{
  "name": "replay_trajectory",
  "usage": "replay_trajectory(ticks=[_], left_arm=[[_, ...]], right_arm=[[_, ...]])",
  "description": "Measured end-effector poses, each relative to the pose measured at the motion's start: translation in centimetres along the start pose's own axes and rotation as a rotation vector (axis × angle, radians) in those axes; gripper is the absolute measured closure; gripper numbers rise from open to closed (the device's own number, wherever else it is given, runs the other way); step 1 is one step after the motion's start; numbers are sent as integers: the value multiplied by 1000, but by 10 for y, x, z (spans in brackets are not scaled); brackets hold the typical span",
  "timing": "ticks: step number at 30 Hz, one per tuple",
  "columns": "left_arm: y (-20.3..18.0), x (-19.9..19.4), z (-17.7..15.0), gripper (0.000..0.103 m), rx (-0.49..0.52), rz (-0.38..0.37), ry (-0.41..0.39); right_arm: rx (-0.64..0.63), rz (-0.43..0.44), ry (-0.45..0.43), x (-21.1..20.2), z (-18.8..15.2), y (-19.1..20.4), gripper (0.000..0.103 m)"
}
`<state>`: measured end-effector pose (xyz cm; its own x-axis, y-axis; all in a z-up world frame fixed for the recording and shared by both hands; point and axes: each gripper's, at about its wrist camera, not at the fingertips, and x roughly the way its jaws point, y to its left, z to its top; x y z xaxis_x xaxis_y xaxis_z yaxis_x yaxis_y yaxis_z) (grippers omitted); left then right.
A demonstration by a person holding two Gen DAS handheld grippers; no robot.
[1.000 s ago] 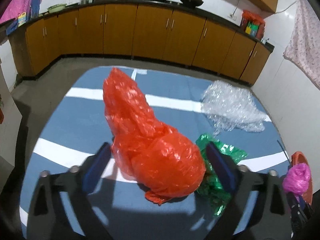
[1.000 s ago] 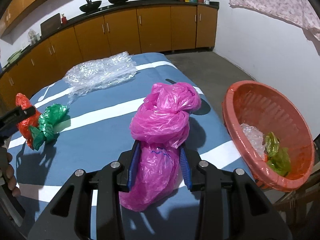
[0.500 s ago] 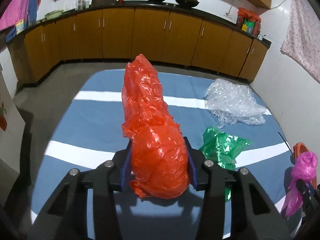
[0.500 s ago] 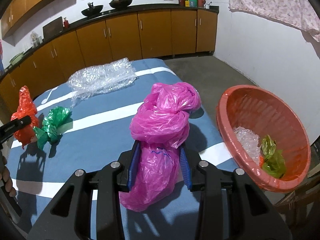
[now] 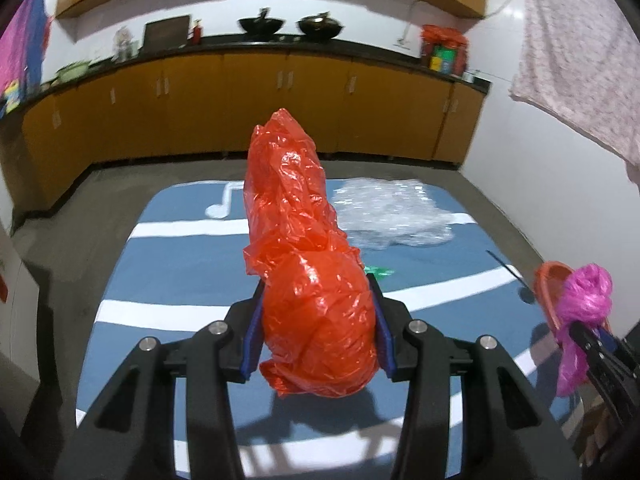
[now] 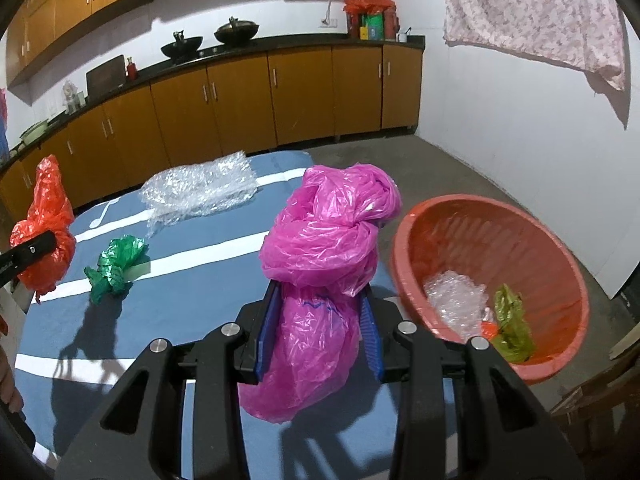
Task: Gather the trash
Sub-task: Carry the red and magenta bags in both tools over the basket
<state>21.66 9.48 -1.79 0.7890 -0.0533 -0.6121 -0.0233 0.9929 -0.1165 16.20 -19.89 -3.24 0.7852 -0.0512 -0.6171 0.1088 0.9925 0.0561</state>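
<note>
A blue table [image 6: 192,308] with white stripes fills the kitchen floor space, a white music note printed at its far left corner the only marking visible; no readable brand or lettering shows anywhere. Beside its right edge sits a red basket [image 6: 560,256], tilted toward the camera and holding scraps of clear and green plastic. Clear bubble wrap [image 6: 200,192] lies at the table's far side. The left gripper [image 5: 318,336] is clamped on a crumpled red bag [image 5: 308,272], its long axis upright, tapered end pointing up; a second ago the fingers stood wide apart around the bag as it lay on the table, and it now hangs clear of the surface. The right gripper [image 6: 318,328] stays clamped on a pink bag [image 6: 324,268], knotted end upward, just left of the basket. A green bag [image 6: 114,266] lies on the table's near left.
</note>
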Motion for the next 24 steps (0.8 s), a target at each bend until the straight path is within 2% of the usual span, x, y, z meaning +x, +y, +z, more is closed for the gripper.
replay_trajectory(ticks=[6,24], left_arm=[[-35,-14,0,58,78,-48,-23],[-102,-20,-11,58,199,-147,-15]], right_arm=[[3,-22,-29,-12,3,-14,66],[42,-77,-37,-18,-1,-53,66]])
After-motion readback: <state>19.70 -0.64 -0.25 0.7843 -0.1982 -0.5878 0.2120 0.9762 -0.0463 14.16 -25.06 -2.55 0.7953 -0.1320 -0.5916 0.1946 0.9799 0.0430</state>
